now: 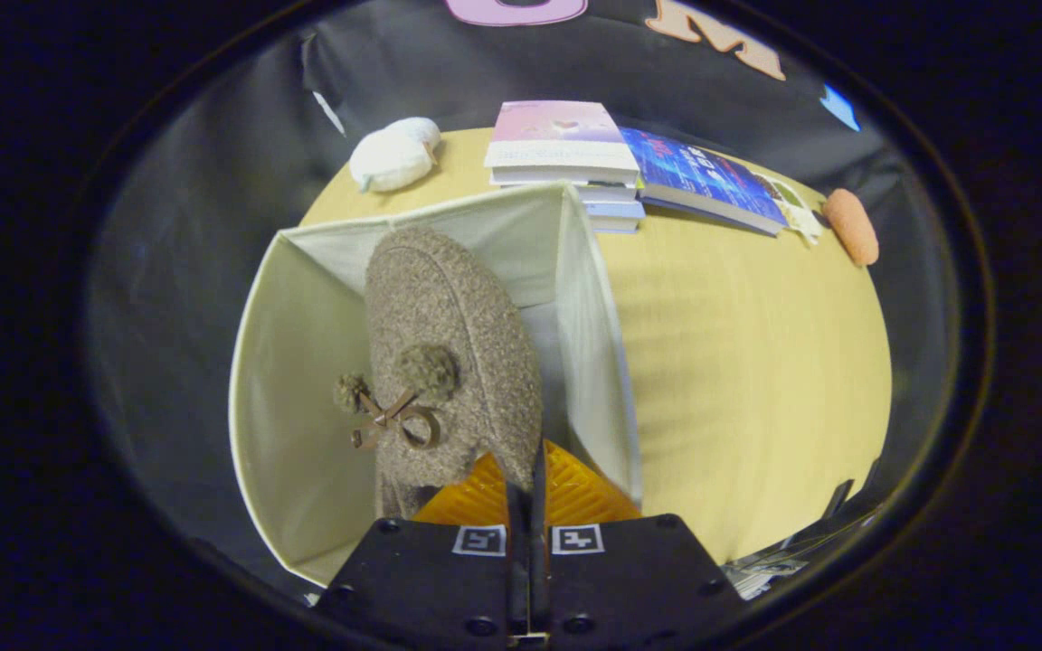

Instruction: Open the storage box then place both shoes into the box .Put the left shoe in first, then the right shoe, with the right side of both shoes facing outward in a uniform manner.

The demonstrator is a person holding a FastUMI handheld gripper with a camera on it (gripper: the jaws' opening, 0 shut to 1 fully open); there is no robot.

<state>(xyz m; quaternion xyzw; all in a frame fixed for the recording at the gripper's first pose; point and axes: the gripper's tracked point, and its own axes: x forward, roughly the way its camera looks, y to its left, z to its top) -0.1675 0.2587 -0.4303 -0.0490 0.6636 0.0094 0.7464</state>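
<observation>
so, gripper: gripper (pixel 528 484) closed, fingers pinching the fuzzy brown slipper's (pixel 449 353) edge.
slipper: hanging inside the open storage box (pixel 290 380).
risk: thin pinch could slip, slipper tipping or turning wrong-way.

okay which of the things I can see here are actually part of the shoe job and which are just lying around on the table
Part of the job:
storage box, open
brown fuzzy shoe, held over the box by the gripper, fingers closed on its edge

Just lying about:
stack of books
blue book
white plush
orange sponge
</observation>
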